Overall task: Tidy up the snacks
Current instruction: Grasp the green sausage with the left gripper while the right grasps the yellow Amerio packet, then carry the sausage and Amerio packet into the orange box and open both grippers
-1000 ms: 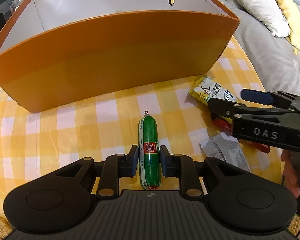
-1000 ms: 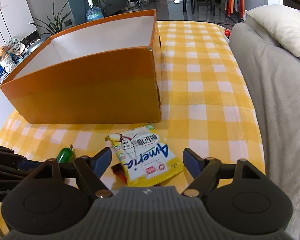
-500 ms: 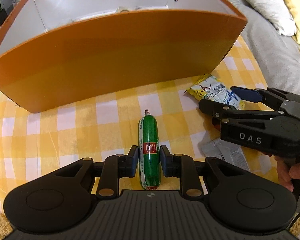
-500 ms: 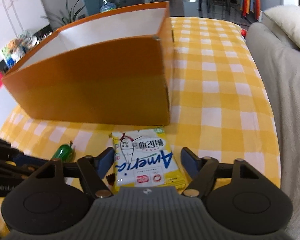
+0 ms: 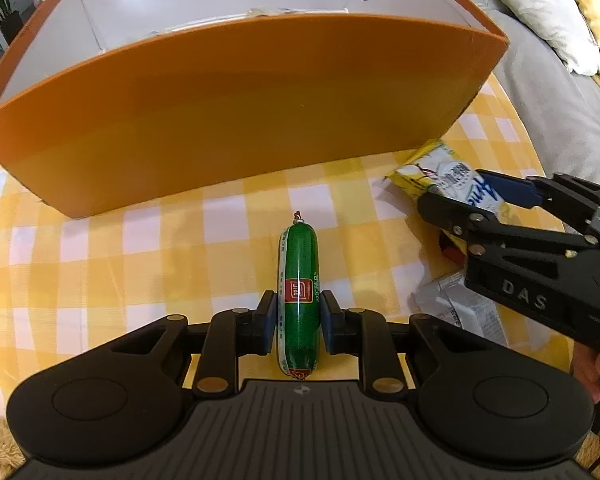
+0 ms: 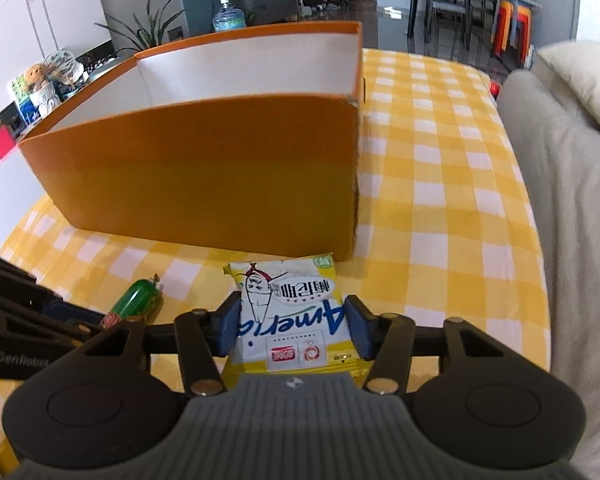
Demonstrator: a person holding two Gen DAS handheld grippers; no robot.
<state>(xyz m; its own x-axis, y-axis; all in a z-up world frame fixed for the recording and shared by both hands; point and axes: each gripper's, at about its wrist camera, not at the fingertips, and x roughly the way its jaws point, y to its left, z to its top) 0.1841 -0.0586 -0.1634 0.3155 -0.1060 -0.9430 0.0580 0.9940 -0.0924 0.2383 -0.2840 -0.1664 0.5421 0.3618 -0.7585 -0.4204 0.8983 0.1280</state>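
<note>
My left gripper (image 5: 299,320) is shut on a green sausage stick (image 5: 299,280) with a red label, held above the checked cloth in front of the orange box (image 5: 236,120). The sausage's tip also shows in the right wrist view (image 6: 138,300). My right gripper (image 6: 290,326) has closed onto a yellow and white snack packet (image 6: 290,312), its pads touching both sides. That packet also shows in the left wrist view (image 5: 440,176), with the right gripper (image 5: 476,196) around it. The orange box (image 6: 204,176) has white inner walls; its floor is hidden.
A silver packet (image 5: 460,312) and a red wrapper (image 5: 450,250) lie on the yellow checked cloth (image 6: 440,184) under the right gripper. A grey sofa (image 6: 572,220) with cushions borders the right side.
My right gripper moved forward over the yellow packet and its fingers closed in on it. My left gripper rose slightly and came nearer the box with the sausage.
</note>
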